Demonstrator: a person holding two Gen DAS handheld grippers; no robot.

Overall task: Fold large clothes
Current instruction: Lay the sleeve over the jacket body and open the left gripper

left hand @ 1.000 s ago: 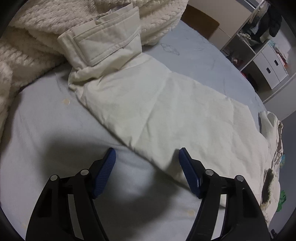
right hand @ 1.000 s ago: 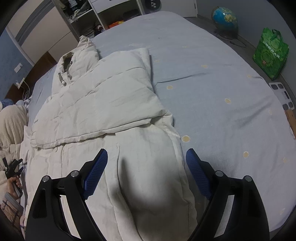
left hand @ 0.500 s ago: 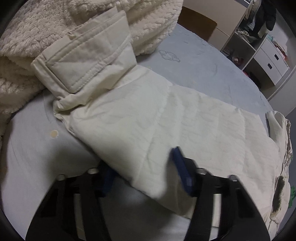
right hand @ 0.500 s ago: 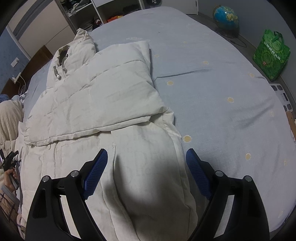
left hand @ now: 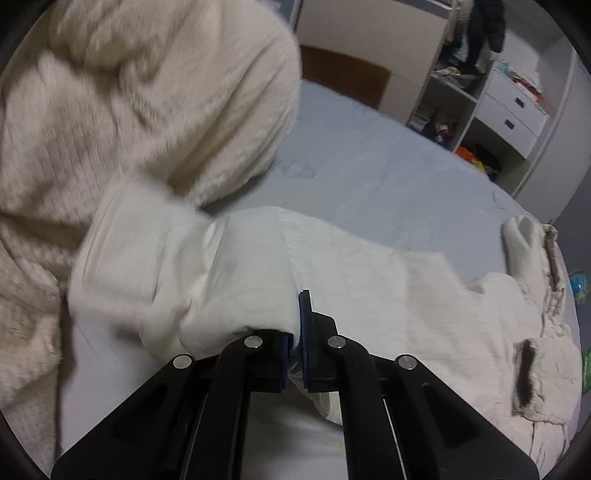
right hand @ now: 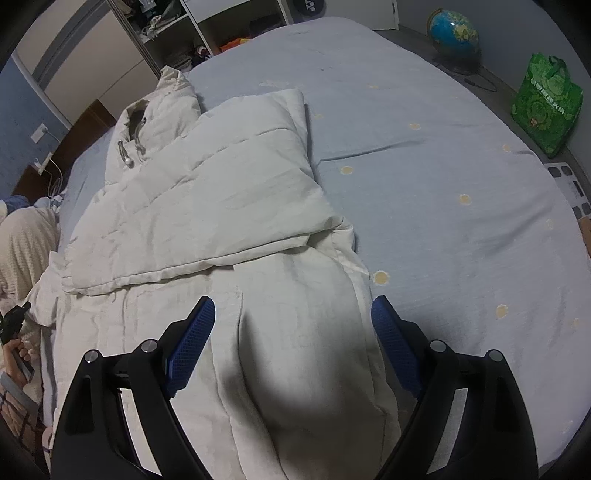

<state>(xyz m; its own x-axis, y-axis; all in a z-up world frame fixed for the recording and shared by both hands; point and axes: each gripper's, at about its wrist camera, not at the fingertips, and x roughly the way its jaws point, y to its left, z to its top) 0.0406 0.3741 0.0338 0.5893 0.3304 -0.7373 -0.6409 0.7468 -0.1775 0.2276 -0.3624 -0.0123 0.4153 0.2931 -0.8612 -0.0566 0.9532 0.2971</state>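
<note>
Pinching the coat sleeve (left hand: 236, 280), the left hand-held gripper (left hand: 295, 332) should probably fold it inward toward the wide-open, empty right hand-held gripper (right hand: 293, 339)

Left wrist view: mounted just behind the left gripper (left hand: 298, 332), low and very near the bed (left hand: 388, 177), facing along the coat (left hand: 369, 280) toward the shelves (left hand: 491, 107) at the wall. A knit blanket (left hand: 129, 110) fills its upper left.

Right wrist view: mounted behind the right gripper (right hand: 291, 325), higher, tilted down over the coat (right hand: 221, 206), facing across the bed (right hand: 443, 184) toward the shelves (right hand: 221, 26); globe (right hand: 452, 31) and green bag (right hand: 546, 107) at far right.

Shared: coat, bed, shelves. The right view also catches the left gripper (right hand: 13, 325) at its left edge.
</note>
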